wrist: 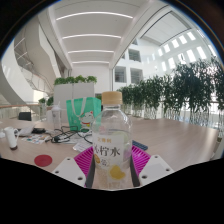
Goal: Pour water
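A clear plastic bottle (111,140) with a tan cap and a white label with blue characters and a lemon picture stands upright between my fingers. My gripper (112,165) holds it by the lower body, and both pink pads (84,160) press against its sides. The bottle is held over a light wooden table (175,140). I see no cup or other vessel near the bottle.
A small red disc (42,159) lies on the table to the left. Further left are a white object (10,138) and some clutter (55,122) with cables. A white planter box (72,100) with plants stands behind; more plants (175,95) line the right.
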Available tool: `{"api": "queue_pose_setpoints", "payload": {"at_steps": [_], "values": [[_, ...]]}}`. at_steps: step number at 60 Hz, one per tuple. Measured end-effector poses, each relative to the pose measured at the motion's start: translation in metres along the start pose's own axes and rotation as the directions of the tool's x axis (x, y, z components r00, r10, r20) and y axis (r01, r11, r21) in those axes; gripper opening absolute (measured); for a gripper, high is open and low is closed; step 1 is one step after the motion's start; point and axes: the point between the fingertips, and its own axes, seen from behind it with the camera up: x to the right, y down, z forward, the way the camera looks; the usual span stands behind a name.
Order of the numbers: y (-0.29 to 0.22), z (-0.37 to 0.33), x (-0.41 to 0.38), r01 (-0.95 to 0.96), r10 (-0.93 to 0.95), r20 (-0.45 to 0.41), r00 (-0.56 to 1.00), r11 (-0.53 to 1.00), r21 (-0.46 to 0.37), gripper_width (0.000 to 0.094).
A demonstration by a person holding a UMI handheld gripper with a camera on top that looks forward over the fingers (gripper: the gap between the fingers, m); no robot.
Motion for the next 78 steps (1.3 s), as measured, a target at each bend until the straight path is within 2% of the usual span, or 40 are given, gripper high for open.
{"api": "queue_pose_setpoints", "payload": {"at_steps": [5,11,15,17,26,29,35,41,47,53,60,66,72,78], "values": [[0.006,0.005,-0.003,-0.036,0.036,-0.037,0.999,0.999,-0.003,0.0520],[0.013,0.011,-0.006,-0.058,0.051,-0.076,0.996,0.994,-0.093,0.0419],[0.014,0.013,-0.022,-0.083,0.076,-0.053,0.996,0.983,-0.164,0.0379],[0.007,0.009,-0.033,-0.075,0.071,-0.031,0.997,0.982,-0.173,0.0359],[-0.092,0.000,-0.104,0.131,-0.131,0.007,0.991,0.987,-0.095,0.0358],[-0.135,0.000,-0.132,0.229,-0.228,0.021,0.973,0.972,-0.061,0.0358],[-0.178,0.003,-0.204,0.484,-0.484,0.023,0.875,0.875,-0.016,0.0355],[-0.181,0.011,-0.291,0.778,-0.778,0.045,0.627,0.628,0.008,0.0356],[-0.144,0.027,-0.363,0.976,-0.977,0.049,0.208,0.210,0.056,0.0356],[-0.101,0.028,-0.401,0.973,-0.971,0.089,-0.223,-0.216,0.085,0.0359],[-0.093,0.038,-0.416,0.835,-0.832,0.083,-0.548,-0.539,0.110,0.0358],[-0.094,0.038,-0.413,0.729,-0.719,0.123,-0.684,-0.679,0.084,0.0359],[-0.097,0.035,-0.415,0.699,-0.688,0.136,-0.713,-0.712,0.062,0.0362],[-0.094,0.036,-0.421,0.689,-0.675,0.146,-0.723,-0.719,0.089,0.0360]]}}
